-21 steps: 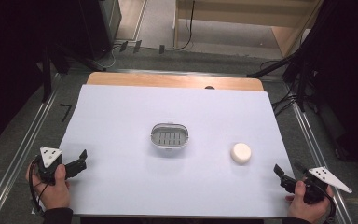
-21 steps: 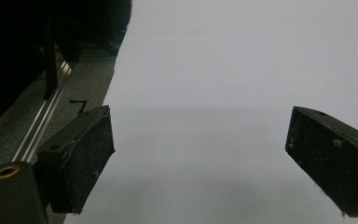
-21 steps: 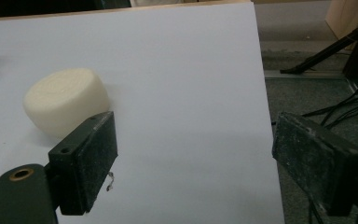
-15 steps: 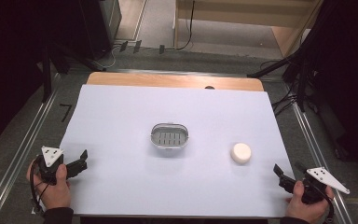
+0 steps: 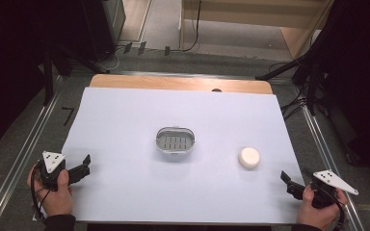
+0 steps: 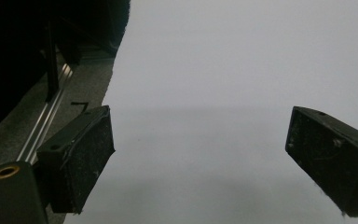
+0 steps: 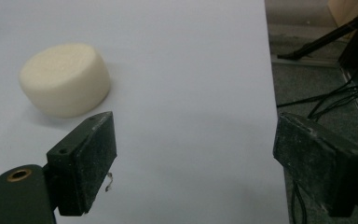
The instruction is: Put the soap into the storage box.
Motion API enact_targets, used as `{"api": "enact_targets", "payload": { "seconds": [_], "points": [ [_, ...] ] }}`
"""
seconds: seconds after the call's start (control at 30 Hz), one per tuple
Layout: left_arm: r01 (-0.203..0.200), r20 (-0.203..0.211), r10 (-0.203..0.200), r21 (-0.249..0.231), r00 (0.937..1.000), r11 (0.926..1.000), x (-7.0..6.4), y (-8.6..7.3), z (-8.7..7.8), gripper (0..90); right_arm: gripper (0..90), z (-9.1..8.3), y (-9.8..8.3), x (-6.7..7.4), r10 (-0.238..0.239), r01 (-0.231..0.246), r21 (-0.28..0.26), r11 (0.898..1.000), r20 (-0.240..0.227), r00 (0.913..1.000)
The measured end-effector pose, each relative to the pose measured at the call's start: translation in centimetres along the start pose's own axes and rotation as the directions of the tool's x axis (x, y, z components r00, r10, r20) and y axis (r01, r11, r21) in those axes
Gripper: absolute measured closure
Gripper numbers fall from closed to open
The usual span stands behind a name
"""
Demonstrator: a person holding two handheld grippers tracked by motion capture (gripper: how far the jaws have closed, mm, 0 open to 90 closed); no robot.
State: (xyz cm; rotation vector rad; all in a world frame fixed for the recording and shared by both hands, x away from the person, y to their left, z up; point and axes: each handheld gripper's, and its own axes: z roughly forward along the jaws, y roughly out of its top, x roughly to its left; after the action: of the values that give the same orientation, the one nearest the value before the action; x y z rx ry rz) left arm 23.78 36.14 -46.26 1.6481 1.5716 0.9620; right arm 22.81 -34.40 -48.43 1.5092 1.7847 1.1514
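Change: left gripper (image 5: 79, 168) slid slightly lower; nothing touched.
Jaws: both wide, empty.
Right gripper (image 5: 291, 185): near soap (image 5: 249, 158), lower right.
Dish (image 5: 174, 139): centre.

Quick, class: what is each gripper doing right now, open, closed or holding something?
Left gripper: open, holding nothing.
Right gripper: open, holding nothing; the soap lies apart.

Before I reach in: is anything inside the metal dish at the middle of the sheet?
The metal dish looks empty: its slotted floor shows, with nothing lying on it. The near inner wall is hidden by the rim. The soap sits apart, to its right on the sheet.
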Motion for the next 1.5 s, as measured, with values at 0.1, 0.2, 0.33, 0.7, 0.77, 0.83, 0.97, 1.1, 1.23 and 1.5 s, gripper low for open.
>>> {"api": "enact_targets", "payload": {
  "seconds": [0.1,0.2,0.33,0.7,0.77,0.83,0.97,1.1,1.23,1.5],
  "points": [
    [0.001,0.001,-0.001,0.002,1.0000,1.0000,0.0,0.0,0.0,8.1,14.1,0.1,0.4,0.1,-0.034,0.034,0.045,0.998,-0.003,0.9994],
    [0.004,0.002,-0.004,0.013,1.0000,0.9999,0.1,0.1,0.1,8.1,14.0,0.3,0.9,0.0,-0.034,0.037,0.096,0.995,-0.038,0.9987],
    [0.011,0.007,-0.011,0.018,0.9999,0.9998,0.2,0.1,0.1,8.1,13.7,1.1,1.4,0.3,-0.075,0.085,0.181,0.980,-0.058,0.9955],
    [0.021,0.016,-0.021,0.012,0.9996,0.9997,0.3,0.1,0.1,8.1,0.0,2.7,3.9,1.8,-0.155,0.191,0.338,0.922,-0.130,0.9794],
    [0.021,0.016,-0.021,0.014,0.9996,0.9997,0.3,0.1,0.1,8.1,0.0,2.8,4.4,1.9,-0.158,0.200,0.358,0.912,-0.143,0.9771],
    [0.021,0.014,-0.022,0.016,0.9997,0.9996,0.3,0.1,0.1,8.1,0.0,3.0,4.8,2.2,-0.172,0.215,0.374,0.902,-0.145,0.9744],
    [0.025,0.017,-0.025,0.017,0.9995,0.9995,0.3,0.1,0.1,8.1,0.0,3.6,5.4,2.8,-0.194,0.246,0.421,0.873,-0.162,0.9674],
    [0.026,0.019,-0.027,0.019,0.9995,0.9995,0.4,0.1,0.1,8.1,0.0,4.2,5.9,3.3,-0.221,0.279,0.444,0.852,-0.180,0.9587],
    [0.025,0.022,-0.026,0.020,0.9994,0.9995,0.4,0.1,0.2,8.2,0.0,4.7,6.6,3.7,-0.234,0.294,0.457,0.840,-0.183,0.9548],
    [0.030,0.025,-0.030,0.022,0.9992,0.9993,0.4,0.1,0.2,8.1,0.0,5.8,7.5,4.8,-0.265,0.340,0.497,0.798,-0.217,0.9395]
  ]
}}
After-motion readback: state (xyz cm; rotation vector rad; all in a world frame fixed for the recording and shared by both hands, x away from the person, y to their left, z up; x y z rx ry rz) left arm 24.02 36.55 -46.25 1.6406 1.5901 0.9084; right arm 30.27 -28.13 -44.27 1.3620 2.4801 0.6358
